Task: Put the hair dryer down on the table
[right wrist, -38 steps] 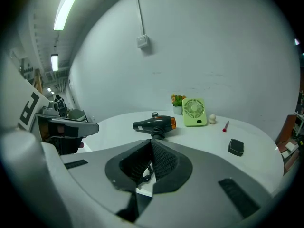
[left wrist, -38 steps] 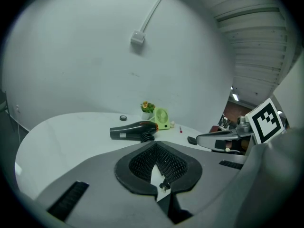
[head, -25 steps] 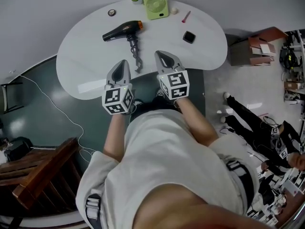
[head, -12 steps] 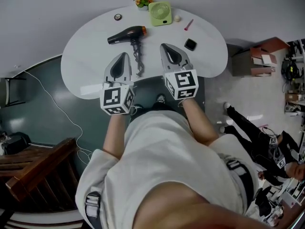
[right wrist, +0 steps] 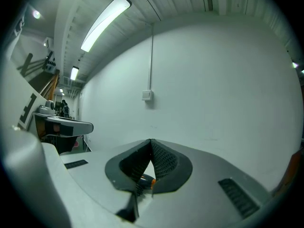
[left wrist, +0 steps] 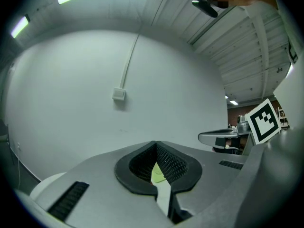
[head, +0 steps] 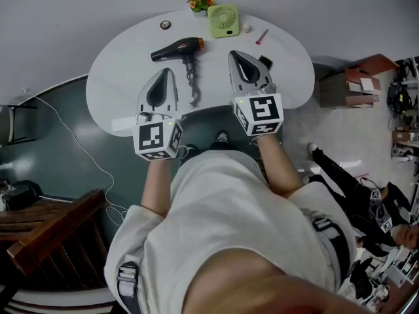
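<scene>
A black hair dryer with an orange nozzle ring lies on the white table, its coiled cord trailing toward the near edge. My left gripper hovers over the table's near side, left of the cord, shut with nothing in it. My right gripper is raised over the table to the right of the dryer, shut and empty too. Through the right gripper's closed jaws a bit of the dryer's orange ring shows. In the left gripper view the shut gripper points at the wall.
At the table's far edge stand a green fan, a small flower pot, a round dark disc, a pink pen and a black square object. A wooden chair is at lower left, cardboard boxes at right.
Both grippers have moved forward over the table, the right one rising further toward the far side. The hair dryer has stayed where it lies.
</scene>
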A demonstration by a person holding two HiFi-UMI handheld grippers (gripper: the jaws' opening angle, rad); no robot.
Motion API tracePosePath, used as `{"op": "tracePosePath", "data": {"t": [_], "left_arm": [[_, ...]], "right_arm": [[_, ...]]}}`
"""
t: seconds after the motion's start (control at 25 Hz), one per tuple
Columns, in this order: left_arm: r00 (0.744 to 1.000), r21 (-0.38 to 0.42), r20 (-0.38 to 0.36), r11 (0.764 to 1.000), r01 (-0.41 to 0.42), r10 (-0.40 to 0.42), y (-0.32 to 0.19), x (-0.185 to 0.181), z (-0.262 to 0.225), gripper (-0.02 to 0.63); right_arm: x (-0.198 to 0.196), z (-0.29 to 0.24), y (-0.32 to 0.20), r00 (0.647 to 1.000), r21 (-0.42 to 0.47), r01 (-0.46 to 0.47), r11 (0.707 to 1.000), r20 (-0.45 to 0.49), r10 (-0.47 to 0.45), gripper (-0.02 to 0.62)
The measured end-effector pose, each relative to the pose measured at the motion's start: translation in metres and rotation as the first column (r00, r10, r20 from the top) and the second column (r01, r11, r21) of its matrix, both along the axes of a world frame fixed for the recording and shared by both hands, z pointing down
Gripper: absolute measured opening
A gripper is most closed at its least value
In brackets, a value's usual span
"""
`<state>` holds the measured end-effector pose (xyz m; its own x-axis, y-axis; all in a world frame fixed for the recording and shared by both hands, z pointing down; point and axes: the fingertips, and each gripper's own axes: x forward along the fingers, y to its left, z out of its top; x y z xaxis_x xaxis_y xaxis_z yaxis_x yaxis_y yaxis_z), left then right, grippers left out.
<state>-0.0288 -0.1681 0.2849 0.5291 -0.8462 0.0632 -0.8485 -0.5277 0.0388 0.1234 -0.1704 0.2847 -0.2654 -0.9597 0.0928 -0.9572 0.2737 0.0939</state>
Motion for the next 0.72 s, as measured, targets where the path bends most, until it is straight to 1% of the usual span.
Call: {"op": "tracePosePath", "data": {"t": [0.16, 0.32, 0.72], "left_arm": [[1.0, 0.008, 0.005, 1.0, 0.008, -0.008, -0.001, -0.004, -0.005, 0.017], [1.0, 0.016, 0.0, 1.0, 0.002, -0.002, -0.001, -0.005, -0.009, 0.017], [1.0, 0.002, -0.005, 1.0, -0.012, 0.012, 0.003, -0.004, -0.005, 0.017]], "right_arm": [[0.004, -0.013, 0.001, 1.0, 0.028, -0.012, 1.0, -0.025, 0.013, 0.0], [0.004, -0.021, 0.002, 1.0, 0.045, -0.015, 0.999, -0.014, 0.016, 0.0], [0.004, -0.019, 0.01, 1.0, 0.044, -0.026, 0.999, 0.004, 0.025, 0.0]]}}
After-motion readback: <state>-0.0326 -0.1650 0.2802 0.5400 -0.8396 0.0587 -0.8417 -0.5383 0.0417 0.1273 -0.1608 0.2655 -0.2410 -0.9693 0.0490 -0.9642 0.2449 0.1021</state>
